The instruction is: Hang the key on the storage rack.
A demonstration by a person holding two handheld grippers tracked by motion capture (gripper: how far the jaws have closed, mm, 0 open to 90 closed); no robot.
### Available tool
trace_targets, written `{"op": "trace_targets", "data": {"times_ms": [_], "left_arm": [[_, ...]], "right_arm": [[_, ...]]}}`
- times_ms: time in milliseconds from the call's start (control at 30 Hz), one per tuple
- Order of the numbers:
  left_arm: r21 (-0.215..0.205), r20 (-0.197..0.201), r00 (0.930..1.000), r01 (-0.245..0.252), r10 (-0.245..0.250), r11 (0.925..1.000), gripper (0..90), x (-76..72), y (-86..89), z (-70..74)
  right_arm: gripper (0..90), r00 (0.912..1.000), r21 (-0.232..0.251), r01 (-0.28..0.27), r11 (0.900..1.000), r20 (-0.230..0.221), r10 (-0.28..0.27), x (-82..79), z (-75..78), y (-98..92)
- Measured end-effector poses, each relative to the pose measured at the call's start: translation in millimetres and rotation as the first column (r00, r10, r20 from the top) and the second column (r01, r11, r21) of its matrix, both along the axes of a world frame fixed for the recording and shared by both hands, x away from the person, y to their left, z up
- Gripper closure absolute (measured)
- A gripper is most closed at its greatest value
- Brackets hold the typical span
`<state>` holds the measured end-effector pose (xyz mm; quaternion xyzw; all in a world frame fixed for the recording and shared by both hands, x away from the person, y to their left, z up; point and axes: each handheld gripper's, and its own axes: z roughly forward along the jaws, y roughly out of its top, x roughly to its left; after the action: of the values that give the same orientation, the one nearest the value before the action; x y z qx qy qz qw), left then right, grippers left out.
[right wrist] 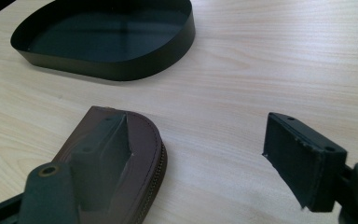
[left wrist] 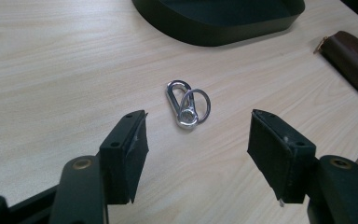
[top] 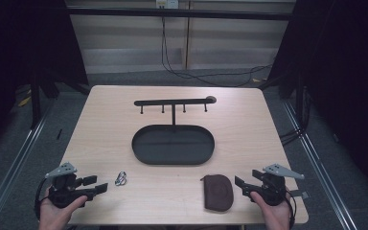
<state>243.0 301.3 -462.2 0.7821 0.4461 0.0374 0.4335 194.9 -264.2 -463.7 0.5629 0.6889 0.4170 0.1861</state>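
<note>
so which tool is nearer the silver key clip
Left. The left tool sits just beside the key clip, jaws open and aimed at it. The right tool is across the table, beyond the brown pouch.

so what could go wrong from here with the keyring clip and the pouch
1. The small silver carabiner clip with its ring lies flat on the wooden table; the open left tongs may slide over it or push it away rather than pinch it.
2. The right tongs stand open with one jaw over the brown zipped leather pouch; closing there may catch just its edge, so it could slip.
3. Either could knock the black oval metal tray nearby.
</note>
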Motion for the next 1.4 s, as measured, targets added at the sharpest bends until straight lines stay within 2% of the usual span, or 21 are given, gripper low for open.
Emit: {"op": "trace_targets", "data": {"times_ms": [100,233,400,567,600,633,667,700,733,767,800,833,867,967,1033,1067,1233,1333,1400], "left_arm": [[0.003,-0.002,1.0000,0.000,0.000,1.0000,37.7,0.6,0.0,0.0],[0.003,-0.027,0.9996,0.006,-0.005,1.0000,38.6,4.2,-1.9,-0.8],[-0.010,-0.008,0.9995,-0.031,0.031,0.9995,40.5,7.9,0.7,5.7],[-0.012,-0.002,0.9995,-0.030,0.030,0.9995,41.4,10.8,0.5,11.0],[-0.015,-0.018,0.9996,-0.023,0.022,0.9996,41.4,10.7,-0.5,12.6],[-0.015,-0.018,0.9996,-0.023,0.022,0.9996,41.4,10.7,-0.5,12.6],[0.010,-0.013,0.9999,-0.010,0.010,0.9999,41.4,10.2,-2.5,14.5],[0.010,-0.013,0.9999,-0.010,0.010,0.9999,41.4,10.2,-2.5,14.5],[0.030,-0.014,0.9999,0.007,-0.007,0.9995,42.1,11.2,-4.1,17.1],[0.030,-0.014,0.9999,0.007,-0.007,0.9995,42.4,11.2,-4.1,17.1],[0.055,-0.022,0.9996,0.018,-0.016,0.9983,42.5,13.3,-7.9,19.8],[0.055,-0.022,0.9996,0.018,-0.016,0.9983,43.3,13.3,-7.9,19.8],[0.077,-0.038,0.9992,0.017,-0.014,0.9969,44.4,16.3,-12.1,22.3],[0.096,-0.054,0.9984,0.023,-0.018,0.9951,44.5,20.2,-16.9,23.6],[0.127,-0.071,0.9974,0.021,-0.012,0.9917,44.6,24.7,-20.8,24.6],[0.143,-0.091,0.9958,0.025,-0.012,0.9894,44.6,29.1,-24.8,25.1],[0.161,-0.114,0.9933,0.031,-0.013,0.9865,42.0,35.6,-31.3,28.4],[0.174,-0.143,0.9896,0.041,-0.016,0.9838,41.3,41.5,-35.7,29.7],[0.205,-0.177,0.9842,0.052,-0.015,0.9774,42.7,47.6,-41.0,28.6]], "right_arm": [[22.3,1.0000,-0.003,-0.002,1.000,-0.005,0.002,0.3,0.0,0.6],[22.3,1.0000,-0.003,-0.007,1.000,-0.007,0.007,1.3,-0.3,1.6],[22.3,0.9999,-0.005,-0.010,1.000,-0.009,0.010,0.7,-0.3,1.8],[22.3,0.9999,-0.008,-0.012,1.000,-0.011,0.012,-0.4,-0.2,2.9],[22.4,0.9999,-0.008,-0.011,1.000,-0.008,0.011,-1.0,0.0,3.0],[22.4,0.9999,-0.009,-0.009,1.000,-0.007,0.009,-1.3,0.0,2.9],[22.4,1.0000,-0.007,-0.006,1.000,-0.007,0.006,-1.4,0.0,2.6],[22.4,1.0000,-0.007,-0.006,1.000,-0.007,0.006,-1.4,0.0,2.6],[22.4,0.9999,-0.003,0.000,1.000,-0.011,0.000,-0.4,-0.4,1.7],[22.4,0.9999,0.001,0.000,1.000,-0.015,0.000,0.2,-0.7,1.7],[22.4,0.9999,-0.004,-0.001,1.000,-0.015,0.001,1.2,-1.2,1.7],[22.4,0.9999,-0.004,-0.001,1.000,-0.015,0.001,1.2,-1.2,1.7],[22.4,0.9998,-0.006,-0.008,1.000,-0.018,0.008,1.8,-1.2,2.8],[22.4,0.9998,-0.010,-0.010,1.000,-0.017,0.010,1.8,-1.2,3.5],[22.4,0.9997,-0.009,-0.010,1.000,-0.020,0.010,1.8,-1.6,4.1],[22.4,0.9997,-0.011,-0.012,1.000,-0.019,0.012,1.7,-1.7,3.8],[22.4,0.9998,-0.008,-0.012,1.000,-0.019,0.012,1.4,-1.6,3.3],[22.4,0.9996,-0.013,-0.013,1.000,-0.024,0.012,2.1,-2.1,4.0],[22.4,0.9996,-0.016,-0.013,1.000,-0.024,0.012,2.2,-2.2,4.2]]}}
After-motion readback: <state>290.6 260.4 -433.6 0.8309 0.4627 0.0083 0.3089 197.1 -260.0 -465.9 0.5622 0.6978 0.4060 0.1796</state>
